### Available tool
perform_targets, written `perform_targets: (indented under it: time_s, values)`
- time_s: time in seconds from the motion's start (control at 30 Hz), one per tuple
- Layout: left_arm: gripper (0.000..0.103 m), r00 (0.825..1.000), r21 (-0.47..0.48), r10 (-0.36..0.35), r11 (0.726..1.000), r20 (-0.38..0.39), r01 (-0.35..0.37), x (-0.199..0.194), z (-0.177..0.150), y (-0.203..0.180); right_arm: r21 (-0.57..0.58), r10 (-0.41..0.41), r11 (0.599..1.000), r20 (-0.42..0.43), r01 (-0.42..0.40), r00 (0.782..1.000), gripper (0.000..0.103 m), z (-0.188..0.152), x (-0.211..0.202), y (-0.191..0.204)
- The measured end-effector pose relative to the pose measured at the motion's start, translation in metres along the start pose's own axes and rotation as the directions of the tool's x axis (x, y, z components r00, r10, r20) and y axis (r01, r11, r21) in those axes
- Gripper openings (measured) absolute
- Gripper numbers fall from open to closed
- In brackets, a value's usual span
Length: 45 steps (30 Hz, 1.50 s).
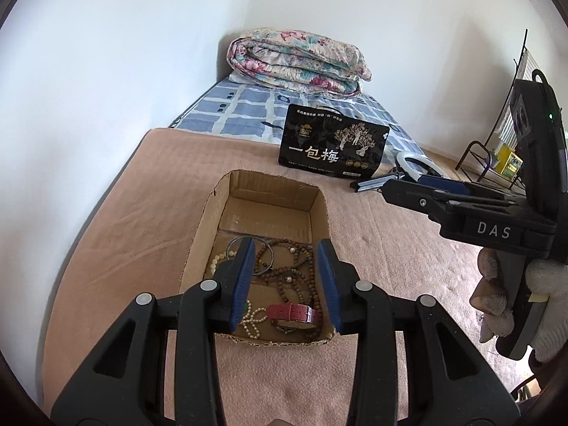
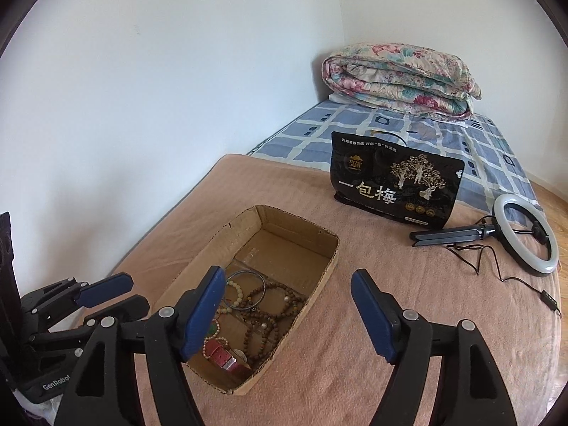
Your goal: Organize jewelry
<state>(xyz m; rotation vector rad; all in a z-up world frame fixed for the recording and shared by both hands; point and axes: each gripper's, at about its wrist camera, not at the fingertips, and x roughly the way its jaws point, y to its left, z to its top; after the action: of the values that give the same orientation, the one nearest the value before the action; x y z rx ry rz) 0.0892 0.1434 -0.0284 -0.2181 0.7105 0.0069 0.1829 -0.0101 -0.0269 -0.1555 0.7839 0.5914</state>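
Observation:
An open cardboard box (image 1: 209, 234) (image 2: 319, 245) sits on the tan blanket. It holds brown bead strands (image 1: 301, 277) (image 2: 269, 312), a silver bangle (image 1: 271, 255) (image 2: 248, 277), pale bead bracelets (image 1: 252, 319) (image 2: 238, 293) and a red-strap watch (image 1: 291, 314) (image 2: 225, 353). My left gripper (image 1: 287, 277) is open and empty above the box's near end; it also shows in the right wrist view (image 2: 110, 298). My right gripper (image 2: 289, 314) is open and empty over the box's right wall; in the left wrist view it shows at the right (image 1: 419, 184).
A black snack bag (image 1: 333, 142) (image 2: 394, 184) stands beyond the box. A ring light (image 2: 525, 238) (image 1: 413, 165) with a cable lies to its right. A folded floral quilt (image 1: 298, 60) (image 2: 401, 78) rests at the far wall. A metal rack (image 1: 497, 149) stands at the right.

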Motion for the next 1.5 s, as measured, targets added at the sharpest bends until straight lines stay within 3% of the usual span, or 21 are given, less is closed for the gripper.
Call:
perform_targets:
  time_s: [0.07, 0.13, 0.27, 0.33, 0.67, 0.8, 1.0, 1.23, 1.5]
  values:
    - [0.044, 1.0, 0.002, -0.003, 1.0, 0.008, 0.003, -0.011, 0.0, -0.005, 0.001, -0.022, 1.0, 0.012, 0.022, 1.0, 0.08, -0.004, -0.014, -0.001]
    - [0.058, 1.0, 0.006, -0.005, 1.0, 0.026, 0.005, -0.024, 0.0, -0.011, 0.007, -0.045, 0.999, 0.031, 0.045, 0.999, 0.092, -0.008, -0.031, -0.003]
    - [0.06, 0.998, 0.04, 0.006, 0.999, 0.057, -0.009, -0.051, -0.003, -0.026, 0.002, -0.076, 0.997, 0.06, 0.076, 0.995, 0.095, -0.019, -0.063, -0.002]
    - [0.075, 0.998, 0.036, 0.008, 0.999, 0.065, -0.01, -0.062, -0.006, -0.029, -0.004, -0.101, 0.995, 0.077, 0.102, 0.992, 0.101, -0.028, -0.077, -0.001]
    - [0.084, 0.995, 0.063, 0.049, 0.997, 0.09, -0.054, -0.09, -0.026, -0.049, 0.089, -0.165, 0.984, 0.114, 0.156, 0.98, 0.103, -0.072, -0.115, -0.016]
    - [0.098, 0.994, 0.076, 0.049, 0.996, 0.097, -0.056, -0.091, -0.033, -0.056, 0.114, -0.165, 0.982, 0.107, 0.153, 0.98, 0.103, -0.085, -0.117, -0.025]
    - [0.103, 0.99, 0.114, 0.094, 0.988, 0.106, -0.106, -0.086, -0.039, -0.064, 0.072, -0.174, 0.983, 0.111, 0.167, 0.978, 0.103, -0.096, -0.114, -0.024]
    - [0.103, 0.989, 0.101, 0.129, 0.985, 0.075, -0.136, -0.072, -0.042, -0.062, 0.11, -0.162, 0.982, 0.098, 0.151, 0.982, 0.103, -0.106, -0.11, -0.036]
    - [0.103, 0.986, 0.076, 0.161, 0.984, 0.032, -0.163, -0.06, -0.045, -0.057, 0.065, -0.186, 0.981, 0.083, 0.181, 0.979, 0.103, -0.112, -0.106, -0.033]
